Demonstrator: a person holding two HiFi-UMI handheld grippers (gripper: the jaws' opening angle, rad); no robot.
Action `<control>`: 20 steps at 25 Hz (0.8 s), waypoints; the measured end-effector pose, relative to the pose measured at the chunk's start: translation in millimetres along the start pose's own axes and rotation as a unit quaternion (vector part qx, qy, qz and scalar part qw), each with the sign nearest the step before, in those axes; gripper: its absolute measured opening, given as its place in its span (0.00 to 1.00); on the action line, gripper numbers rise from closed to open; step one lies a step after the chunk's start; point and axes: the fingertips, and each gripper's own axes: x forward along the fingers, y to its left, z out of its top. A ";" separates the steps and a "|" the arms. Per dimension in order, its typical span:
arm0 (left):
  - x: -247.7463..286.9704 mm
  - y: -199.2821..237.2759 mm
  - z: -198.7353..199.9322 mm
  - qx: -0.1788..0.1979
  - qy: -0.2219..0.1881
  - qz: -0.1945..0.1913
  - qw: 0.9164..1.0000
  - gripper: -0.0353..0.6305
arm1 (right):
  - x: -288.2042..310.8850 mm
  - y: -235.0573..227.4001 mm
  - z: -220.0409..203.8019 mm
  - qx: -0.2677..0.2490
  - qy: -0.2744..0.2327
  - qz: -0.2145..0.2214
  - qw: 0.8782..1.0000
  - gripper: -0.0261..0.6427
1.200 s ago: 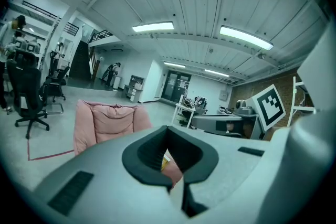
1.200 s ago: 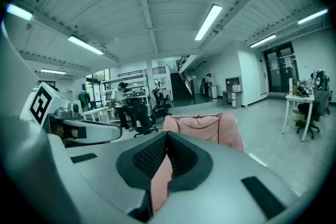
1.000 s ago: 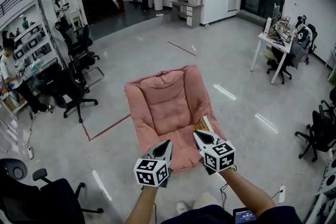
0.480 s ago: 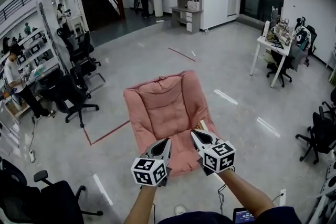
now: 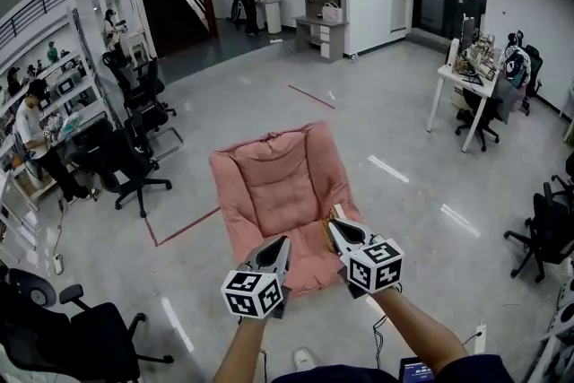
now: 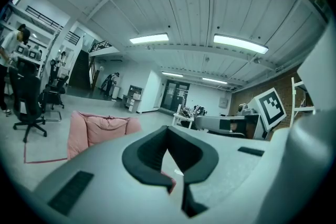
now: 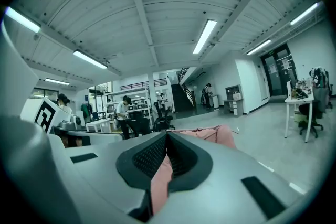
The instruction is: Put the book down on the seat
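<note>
Lifted and drawn back a little since a second ago: left hand-held gripper point(image 5: 285, 240) and right hand-held gripper point(image 5: 331, 223), each with jaws pressed together on nothing. The pink in the right one's slit is only the seat beyond. Book point(image 5: 334, 213): lying at the right front edge of the seat point(image 5: 269, 179), now a mere yellow sliver behind the right jaws, where more of its cover showed before. Reading: the book is released and resting on the cushion, so the task looks done and the hands are clearing off. Count: one book, one pink seat, two hand-held grippers, both empty. Elsewhere: one cluttered white table point(image 5: 465, 72) at far right, and several black office chairs point(image 5: 134, 161), not closely counted.
</note>
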 end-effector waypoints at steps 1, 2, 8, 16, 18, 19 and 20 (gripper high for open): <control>-2.5 -3.7 -1.1 0.000 -0.001 0.001 1.000 0.05 | -4.4 -0.2 0.5 0.000 -0.001 0.000 1.000 0.07; -5.4 -7.1 -2.0 0.000 -0.002 0.003 1.000 0.05 | -8.7 0.0 0.8 -0.001 -0.002 0.001 1.000 0.07; -24.3 -29.5 -3.9 0.003 -0.013 0.010 1.000 0.05 | -36.9 8.5 1.0 -0.009 -0.007 0.010 1.000 0.07; -40.9 -56.6 -5.7 0.011 -0.020 0.019 1.000 0.06 | -67.2 21.4 2.7 -0.026 -0.012 0.029 0.999 0.07; -45.1 -61.6 -9.8 0.010 -0.020 0.021 1.000 0.05 | -74.2 23.6 1.6 -0.025 -0.015 0.033 0.999 0.07; -47.1 -63.3 -11.2 0.010 -0.019 0.021 1.000 0.06 | -76.7 25.2 1.5 -0.025 -0.016 0.035 0.999 0.07; -48.7 -64.8 -12.4 0.009 -0.019 0.022 1.000 0.06 | -78.8 26.6 1.5 -0.026 -0.017 0.036 0.999 0.07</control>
